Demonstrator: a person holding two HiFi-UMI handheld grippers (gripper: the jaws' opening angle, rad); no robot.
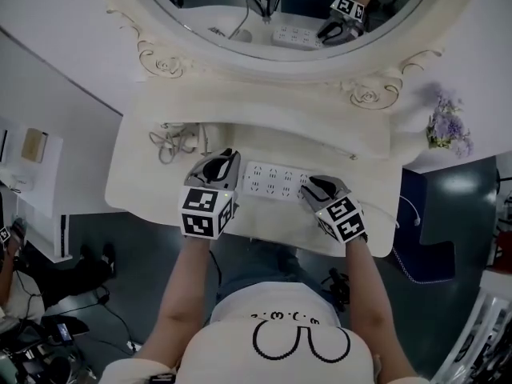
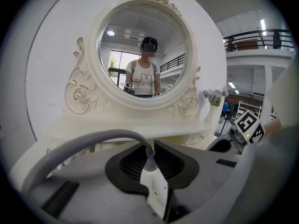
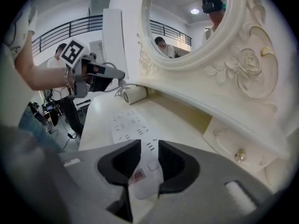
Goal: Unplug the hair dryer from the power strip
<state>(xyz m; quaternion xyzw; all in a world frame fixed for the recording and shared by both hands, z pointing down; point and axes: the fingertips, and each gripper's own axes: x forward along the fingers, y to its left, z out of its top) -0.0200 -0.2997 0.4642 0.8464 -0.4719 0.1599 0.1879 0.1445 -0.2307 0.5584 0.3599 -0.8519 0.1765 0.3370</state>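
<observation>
- No word, brand or number can be read anywhere.
- Power strip (image 3: 133, 125): a small reddish sticker (image 3: 136, 175) near its end, print too small to read.
- Cube (image 1: 206, 212) on the left hand-held gripper (image 1: 222, 160): black-and-white square markers only, no letters.

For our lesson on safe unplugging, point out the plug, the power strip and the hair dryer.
plug (image 2: 154, 188): left gripper view, white body.
power strip (image 1: 272, 181): head view, socket face.
hair dryer (image 3: 135, 94): right gripper view, barrel.

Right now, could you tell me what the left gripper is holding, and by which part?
The plug, clamped across its white body; its grey cord trails left.
</observation>
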